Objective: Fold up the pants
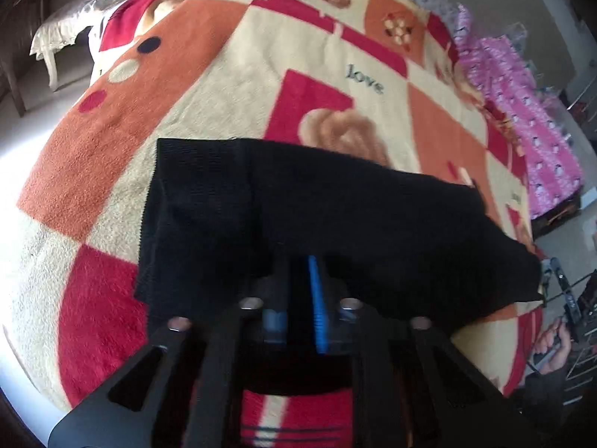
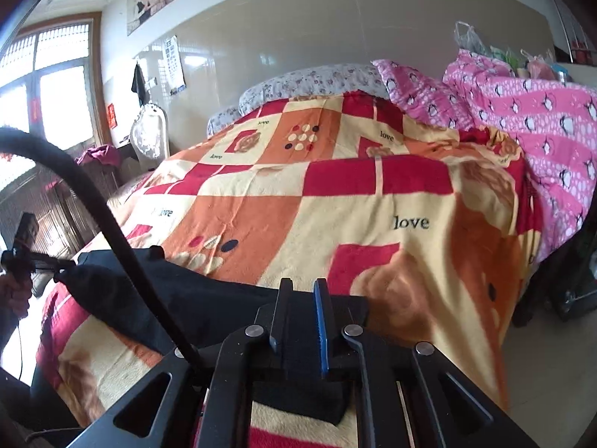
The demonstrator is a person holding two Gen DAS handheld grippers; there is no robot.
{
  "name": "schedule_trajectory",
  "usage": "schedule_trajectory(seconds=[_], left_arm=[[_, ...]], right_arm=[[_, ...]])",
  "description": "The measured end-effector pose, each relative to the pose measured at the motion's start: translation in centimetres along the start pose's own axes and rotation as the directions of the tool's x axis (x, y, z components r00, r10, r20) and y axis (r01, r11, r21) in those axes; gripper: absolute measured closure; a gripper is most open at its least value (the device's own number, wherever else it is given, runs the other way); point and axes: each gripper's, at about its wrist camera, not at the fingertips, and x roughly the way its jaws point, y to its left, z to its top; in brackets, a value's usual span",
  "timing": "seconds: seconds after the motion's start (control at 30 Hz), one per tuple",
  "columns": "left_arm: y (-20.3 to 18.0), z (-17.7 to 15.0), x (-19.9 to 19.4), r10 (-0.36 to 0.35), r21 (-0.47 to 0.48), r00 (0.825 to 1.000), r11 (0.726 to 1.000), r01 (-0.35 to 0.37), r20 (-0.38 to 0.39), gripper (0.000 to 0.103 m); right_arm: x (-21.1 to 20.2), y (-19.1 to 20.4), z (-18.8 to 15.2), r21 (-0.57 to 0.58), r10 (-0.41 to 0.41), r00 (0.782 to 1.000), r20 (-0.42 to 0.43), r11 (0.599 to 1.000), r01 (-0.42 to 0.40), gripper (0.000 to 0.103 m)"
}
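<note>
Down near the foot edge of the bed, the black pants (image 1: 335, 224) lie across the checked blanket (image 1: 231, 74), stretched between the two grippers. The left gripper (image 1: 298, 272) tilts steeply down toward the blanket, its jaws pressed together on the near hem of the pants, the blue pad against the dark cloth. Seen from the right wrist, the right gripper (image 2: 302, 298) points at a shallower slope over the same edge of the bed, and its jaws sit close together with a fold of the pants (image 2: 209, 298) caught between them; whether the pads still press hard on the cloth I cannot tell for sure, though the cloth hangs from them. At the left edge of that view the person's left hand (image 2: 15, 295) grips the handle of the other tool, holding the far corner of the pants lifted off the blanket. A black cable (image 2: 112, 231) arcs across in front. Pink bedding (image 2: 541, 142) is heaped along the right side of the bed.
</note>
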Motion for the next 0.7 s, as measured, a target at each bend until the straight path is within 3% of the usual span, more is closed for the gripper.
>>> schedule_trajectory(seconds=[0.07,0.13,0.2,0.27,0.37,0.4,0.5,0.63,0.7], left_arm=[[0.5,1.6,0.8,0.005,0.031,1.000,1.000,-0.004,-0.016,0.100],[0.4,3.7,1.5,0.081,0.092,0.997,0.992,-0.081,0.002,0.100],[0.2,5.7,2.4,0.177,0.172,0.983,0.968,-0.182,0.040,0.100],[0.0,7.7,3.5,0.196,0.220,0.979,0.954,-0.204,0.058,0.100],[-0.2,9.4,5.2,0.290,0.275,0.952,0.912,-0.305,0.094,0.100],[0.1,9.7,5.2,0.302,0.270,0.949,0.909,-0.316,0.093,0.100],[1.3,9.4,1.4,0.171,0.170,0.975,0.966,-0.194,0.143,0.100],[-1.1,5.8,-5.2,0.061,0.171,0.959,0.979,-0.112,0.276,0.099],[-2.6,3.2,-6.0,-0.005,0.173,0.963,0.984,-0.044,0.271,0.099]], right_arm=[[1.7,-0.6,-0.6,0.059,0.021,1.000,-0.016,0.998,-0.020,0.095],[2.8,-1.4,-1.4,0.110,0.007,1.000,-0.024,0.994,-0.005,0.095],[3.1,-2.4,-1.8,0.165,0.020,1.000,-0.011,0.986,-0.018,0.095],[2.7,-3.3,-2.2,0.211,0.033,0.999,0.019,0.977,-0.036,0.095],[2.4,-4.1,-2.7,0.259,0.043,0.998,0.043,0.964,-0.053,0.095],[2.2,-4.3,-2.9,0.267,0.048,0.998,0.046,0.962,-0.059,0.095],[2.0,-4.2,-3.0,0.268,0.051,0.997,0.053,0.961,-0.063,0.095],[2.3,-4.3,-3.1,0.273,0.071,0.996,0.046,0.959,-0.081,0.095],[2.6,-4.7,-3.2,0.293,0.087,0.995,0.046,0.951,-0.097,0.095]])
